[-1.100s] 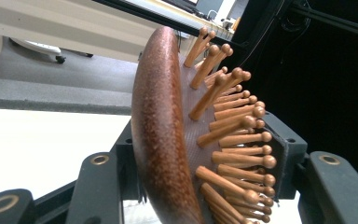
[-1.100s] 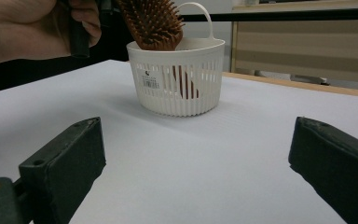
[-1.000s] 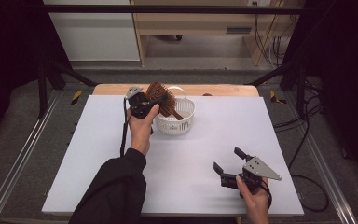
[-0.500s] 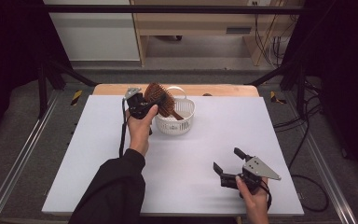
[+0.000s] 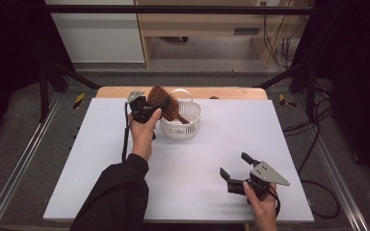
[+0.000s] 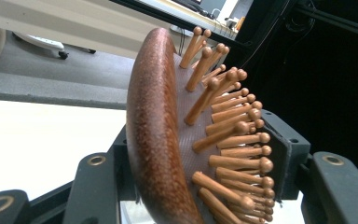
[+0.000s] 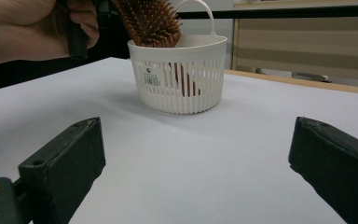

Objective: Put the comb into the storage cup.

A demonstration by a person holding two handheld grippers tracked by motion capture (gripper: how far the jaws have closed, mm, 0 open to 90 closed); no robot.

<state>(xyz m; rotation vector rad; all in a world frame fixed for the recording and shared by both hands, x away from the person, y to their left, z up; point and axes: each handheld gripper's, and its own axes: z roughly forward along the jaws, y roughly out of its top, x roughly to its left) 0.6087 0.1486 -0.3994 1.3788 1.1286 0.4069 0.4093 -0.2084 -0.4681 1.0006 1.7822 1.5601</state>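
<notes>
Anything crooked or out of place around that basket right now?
The wooden hairbrush sits askew: its handle end is down inside the white basket while its head sticks out over the rim, clamped in the left gripper. The basket stands upright; nothing is spilled. The right gripper is open, apart from it.

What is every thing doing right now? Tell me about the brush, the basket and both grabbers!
Hairbrush: tilted, handle down in the basket, head sticking out over the rim.
Basket: upright on the table, handle up.
Left gripper: shut on the hairbrush head.
Right gripper: open, holding nothing, low over the table.
Table: white and bare around the basket.
</notes>
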